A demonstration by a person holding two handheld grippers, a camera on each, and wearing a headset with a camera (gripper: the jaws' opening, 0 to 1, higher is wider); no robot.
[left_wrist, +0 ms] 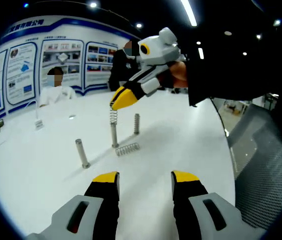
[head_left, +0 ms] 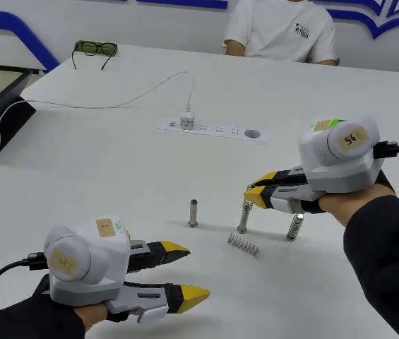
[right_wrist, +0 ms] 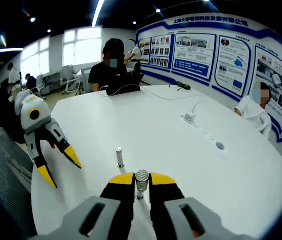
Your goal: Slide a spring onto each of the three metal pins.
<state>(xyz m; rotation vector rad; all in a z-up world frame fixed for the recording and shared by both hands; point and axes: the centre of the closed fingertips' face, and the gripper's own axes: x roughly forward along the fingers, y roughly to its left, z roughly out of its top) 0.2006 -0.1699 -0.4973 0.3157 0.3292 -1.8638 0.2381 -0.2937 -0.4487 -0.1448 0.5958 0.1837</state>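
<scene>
Spring (right_wrist: 141, 181) clamped between right gripper (right_wrist: 141, 176) jaws

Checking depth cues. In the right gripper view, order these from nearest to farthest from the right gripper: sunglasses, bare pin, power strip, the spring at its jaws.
1. The spring, between the jaws of the right gripper.
2. The bare pin, just beyond, slightly left.
3. The power strip, farther off to the right.
4. The sunglasses, farthest, near the table's far edge.

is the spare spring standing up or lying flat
Lying flat: the spare spring rests on its side on the table, near the middle pin. The right gripper grips another spring on that pin.
</scene>
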